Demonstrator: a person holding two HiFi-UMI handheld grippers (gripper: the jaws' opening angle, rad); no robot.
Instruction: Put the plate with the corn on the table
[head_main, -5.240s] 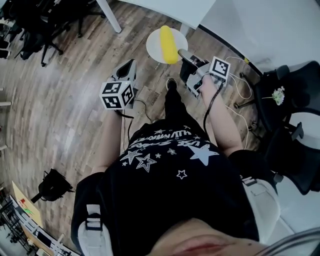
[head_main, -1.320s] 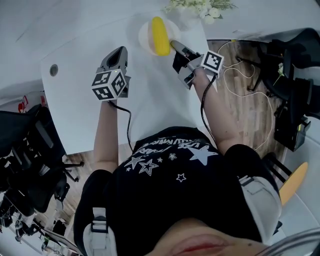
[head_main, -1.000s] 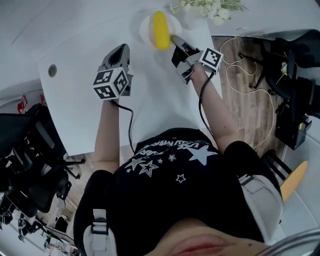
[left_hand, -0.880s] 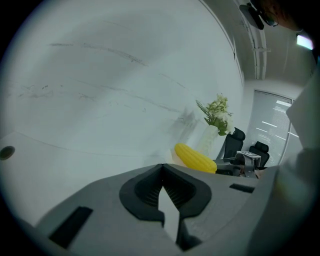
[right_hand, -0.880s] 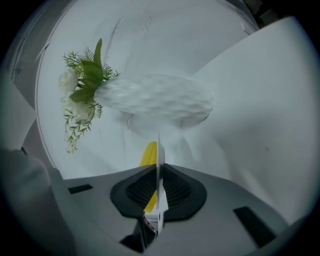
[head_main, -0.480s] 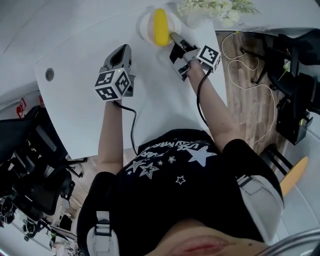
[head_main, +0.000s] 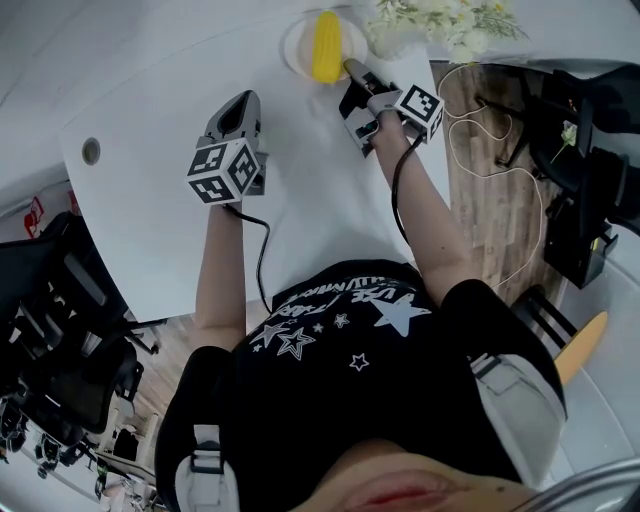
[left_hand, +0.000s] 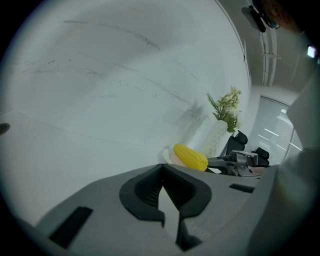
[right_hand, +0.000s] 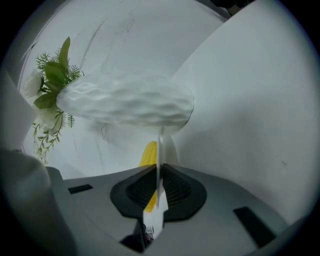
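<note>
- Right tool (head_main: 350, 68) was clamped narrow on the near rim of the white plate (head_main: 297, 48); the right gripper view showed the thin rim edge-on between its pads
- Yellow corn (head_main: 327, 45) lay lengthways on the plate, loose, nothing holding it
- Plate sat low over the far end of the white bench (head_main: 170, 170), just beside the white ribbed vase (right_hand: 125, 105) with flowers (right_hand: 50, 80); couldn't tell if the plate base had touched down yet
- Left tool (head_main: 238, 108) hovered over the bench well apart from the plate, jaws together, nothing in them
- Judged step: final lowering, then release
- Risk: only a one-sided rim pinch, so any tilt could roll the corn off
- Risk: opening before the base was flat would drop the plate and bounce the corn
- Risk: vase very close, so a sideways drift or a wide retreat could knock it over
</note>
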